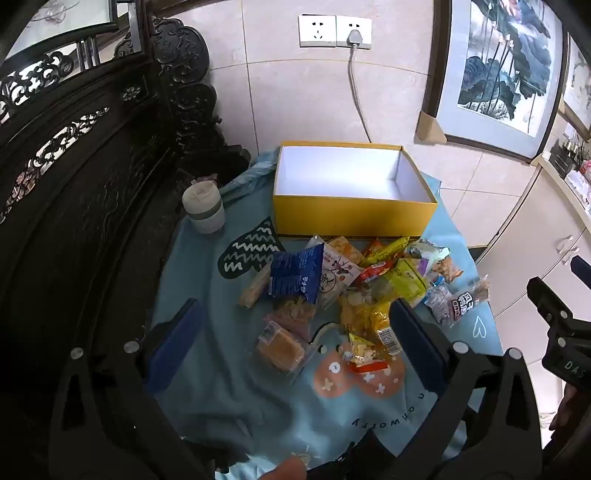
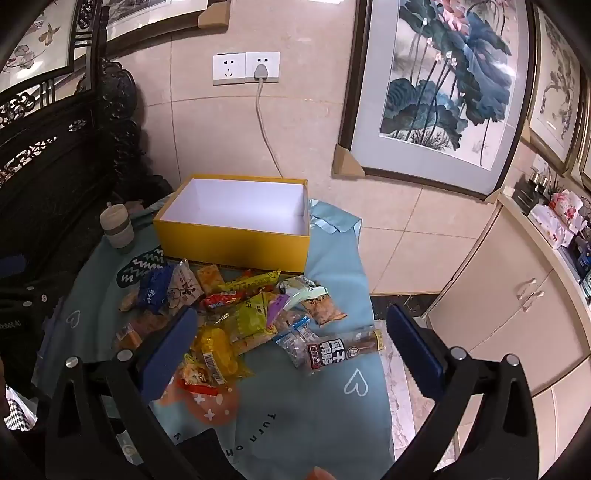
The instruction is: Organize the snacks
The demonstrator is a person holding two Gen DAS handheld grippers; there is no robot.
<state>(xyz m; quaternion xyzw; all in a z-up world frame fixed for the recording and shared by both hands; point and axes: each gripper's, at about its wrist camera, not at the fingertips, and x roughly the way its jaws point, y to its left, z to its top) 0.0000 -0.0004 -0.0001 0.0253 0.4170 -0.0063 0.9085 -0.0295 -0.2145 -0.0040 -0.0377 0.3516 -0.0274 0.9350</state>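
Observation:
A yellow box (image 1: 354,218) with a white inside stands open and bare at the far side of a small table; the right wrist view shows the box (image 2: 236,240) too. In front of it lies a heap of snack packets (image 1: 347,284), among them a blue packet (image 1: 295,273), a clear-wrapped cake (image 1: 280,349) and a dark-labelled packet (image 2: 328,350). My left gripper (image 1: 295,339) hovers open above the near part of the heap, holding nothing. My right gripper (image 2: 291,339) is open too, over the heap's right side, its jaws bare.
A light blue printed cloth (image 1: 229,387) covers the table. A lidded cup (image 1: 203,208) stands at the left beside the box. Dark carved wooden furniture (image 1: 74,184) rises on the left. A tiled wall with sockets (image 1: 334,31), framed paintings and cream cabinets (image 2: 517,295) lie behind and right.

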